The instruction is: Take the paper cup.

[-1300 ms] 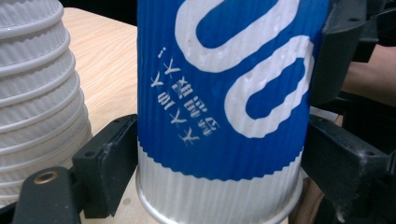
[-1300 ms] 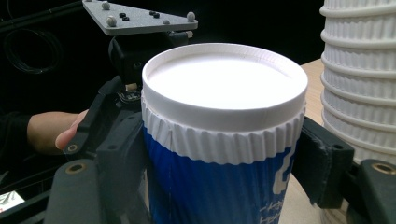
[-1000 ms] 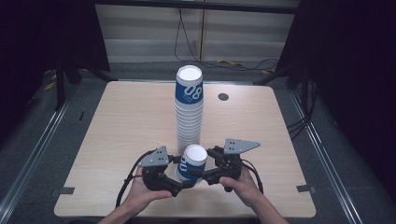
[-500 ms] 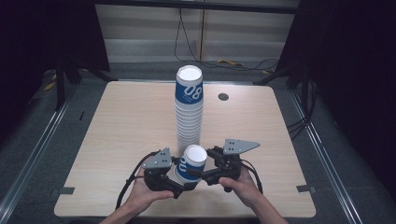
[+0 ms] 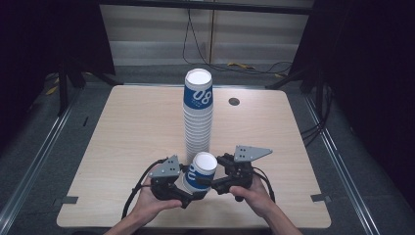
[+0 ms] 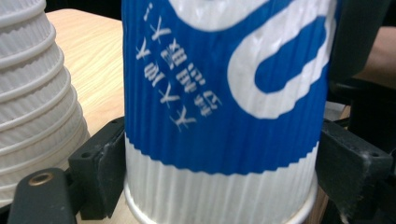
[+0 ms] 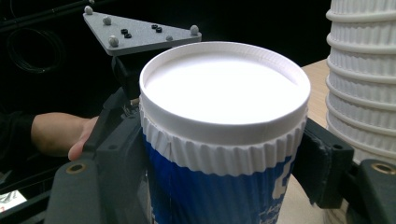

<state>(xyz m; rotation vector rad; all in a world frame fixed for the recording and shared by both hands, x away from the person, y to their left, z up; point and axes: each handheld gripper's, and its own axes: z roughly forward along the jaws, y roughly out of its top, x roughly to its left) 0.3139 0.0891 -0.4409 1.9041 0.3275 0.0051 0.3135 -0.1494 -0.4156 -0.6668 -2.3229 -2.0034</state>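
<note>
Both pairs of jaws grasp one blue-and-white cup [image 5: 200, 171]: left gripper [image 5: 190, 195] clamps low on its ribbed wall, right gripper [image 5: 208, 183] just under the rim. Cup sits at the near foot of the tall cup stack [image 5: 198, 117], almost touching it (apparently just separated or about to be nested). Judged: early, stack largely intact on the table [image 5: 122, 127].

My left claw [image 6: 219, 186] sees the cup [image 6: 224, 93] with its rim cut off above; the print looks blurred, perhaps unreadable.
</note>
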